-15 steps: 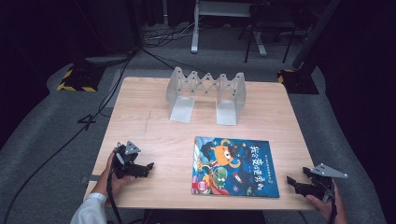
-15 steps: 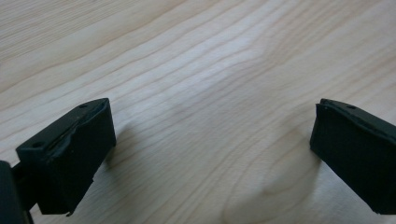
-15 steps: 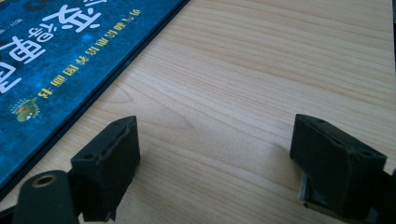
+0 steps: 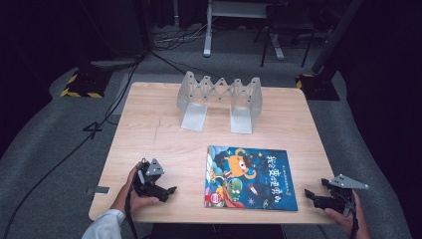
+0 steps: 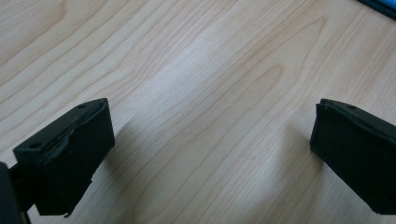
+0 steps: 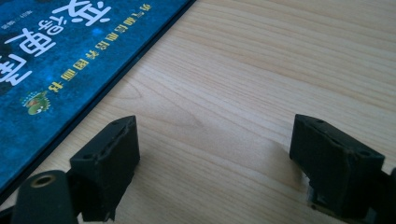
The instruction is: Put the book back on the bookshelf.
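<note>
On the near half of the wooden bench (image 4: 149, 124) lies a picture book (image 4: 249, 178), flat, cover up, dark blue with cartoon figures and pale lettering, its near edge close to the bench's near edge. Well to the left of it, the left claw (image 4: 169, 190) rests low over bare wood in the person's left hand (image 4: 133, 189), its tips pointing right toward the book but clearly apart from it. The left gripper view shows its two black jaws spread wide with nothing but wood grain (image 5: 205, 93) between them, and a sliver of the book's corner (image 5: 380, 5) at the far right of that view. At the near right corner of the bench, the right claw (image 4: 308, 194) sits in the person's right hand (image 4: 343, 211), its tips pointing left at the book's right edge, near it yet not touching. The right gripper view shows its jaws likewise spread, with bare wood (image 6: 243, 93) between them and the book's cover (image 6: 70, 51) lying just beside the left jaw, its edge running diagonally. Toward the far side of the bench stands a grey expanding book rack (image 4: 219, 99), upright, its two end plates joined by a crisscross lattice, well apart from the book and from both claws. A white sleeve (image 4: 102, 226) shows on the left forearm at the near edge.
</note>
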Available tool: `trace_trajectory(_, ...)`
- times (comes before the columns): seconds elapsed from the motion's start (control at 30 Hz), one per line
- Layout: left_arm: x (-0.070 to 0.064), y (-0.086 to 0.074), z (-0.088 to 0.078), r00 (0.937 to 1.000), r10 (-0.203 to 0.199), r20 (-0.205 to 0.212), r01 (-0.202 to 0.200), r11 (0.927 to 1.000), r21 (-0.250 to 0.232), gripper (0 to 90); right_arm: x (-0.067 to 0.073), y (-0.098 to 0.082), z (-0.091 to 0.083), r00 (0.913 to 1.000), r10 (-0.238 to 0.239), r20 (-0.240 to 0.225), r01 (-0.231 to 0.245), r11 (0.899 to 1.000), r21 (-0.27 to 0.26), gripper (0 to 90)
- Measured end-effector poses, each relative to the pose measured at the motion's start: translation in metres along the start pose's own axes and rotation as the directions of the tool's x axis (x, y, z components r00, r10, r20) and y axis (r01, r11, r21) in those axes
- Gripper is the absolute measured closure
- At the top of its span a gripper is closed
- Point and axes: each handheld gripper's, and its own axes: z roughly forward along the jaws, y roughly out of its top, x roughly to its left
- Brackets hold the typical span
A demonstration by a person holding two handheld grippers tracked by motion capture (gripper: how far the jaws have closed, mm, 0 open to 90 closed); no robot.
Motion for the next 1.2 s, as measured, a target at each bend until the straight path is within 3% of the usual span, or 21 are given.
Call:
trace_trajectory(0.1, -0.008, 0.003, 0.003, 0.9998, 0.015, 0.012, -0.015, 0.9999, -0.001, 0.2, 0.004, 0.004, 0.001, 0.9999, -0.013, 0.011, 0.013, 1.000, 0.004, 21.3)
trace_trajectory(0.13, -0.010, 0.004, 0.004, 0.9996, 0.021, 0.019, -0.021, 0.9998, 0.001, 0.2, 0.006, 0.006, 0.002, 0.9998, -0.003, -0.022, 0.003, 1.000, -0.002, 21.8)
trace_trajectory(0.27, -0.018, 0.007, 0.007, 0.9981, 0.046, 0.041, -0.046, 0.9990, -0.002, 0.2, 0.021, 0.019, 0.004, 0.9961, -0.035, -0.081, 0.032, 0.999, -0.039, 22.1)
trace_trajectory(0.3, -0.018, 0.008, 0.007, 0.9973, 0.057, 0.045, -0.057, 0.9984, 0.000, 0.2, 0.027, 0.023, 0.005, 0.9922, -0.042, -0.118, 0.037, 0.998, -0.046, 22.3)
trace_trajectory(0.43, -0.020, 0.012, 0.011, 0.9959, 0.070, 0.057, -0.070, 0.9976, -0.001, 0.3, 0.040, 0.030, 0.009, 0.9845, -0.079, -0.157, 0.072, 0.996, -0.047, 22.4)
trace_trajectory(0.5, -0.022, 0.016, 0.014, 0.9949, 0.078, 0.064, -0.078, 0.9970, 0.000, 0.3, 0.049, 0.035, 0.014, 0.9767, -0.092, -0.194, 0.086, 0.996, -0.037, 22.3)
trace_trajectory(0.6, -0.029, 0.021, 0.019, 0.9916, 0.100, 0.082, -0.100, 0.9950, -0.004, 0.5, 0.054, 0.038, 0.027, 0.9749, -0.102, -0.198, 0.105, 0.995, 0.003, 21.2)
trace_trajectory(0.77, -0.041, 0.029, 0.027, 0.9847, 0.132, 0.114, -0.132, 0.9913, -0.008, 0.5, 0.052, 0.041, 0.037, 0.9696, -0.047, -0.240, 0.052, 0.999, 0.015, 15.8)
trace_trajectory(0.93, -0.053, 0.032, 0.030, 0.9796, 0.151, 0.132, -0.151, 0.9884, -0.011, 0.5, 0.056, 0.049, 0.046, 0.9684, -0.062, -0.242, 0.069, 0.997, 0.022, 12.8)
trace_trajectory(1.1, -0.059, 0.026, 0.025, 0.9753, 0.167, 0.145, -0.167, 0.9859, -0.010, 0.5, 0.070, 0.066, 0.063, 0.9529, -0.108, -0.283, 0.122, 0.992, 0.032, 12.3)
trace_trajectory(1.2, -0.062, 0.019, 0.018, 0.9744, 0.172, 0.145, -0.172, 0.9851, -0.012, 0.5, 0.076, 0.078, 0.074, 0.9483, -0.124, -0.292, 0.142, 0.989, 0.041, 11.7)
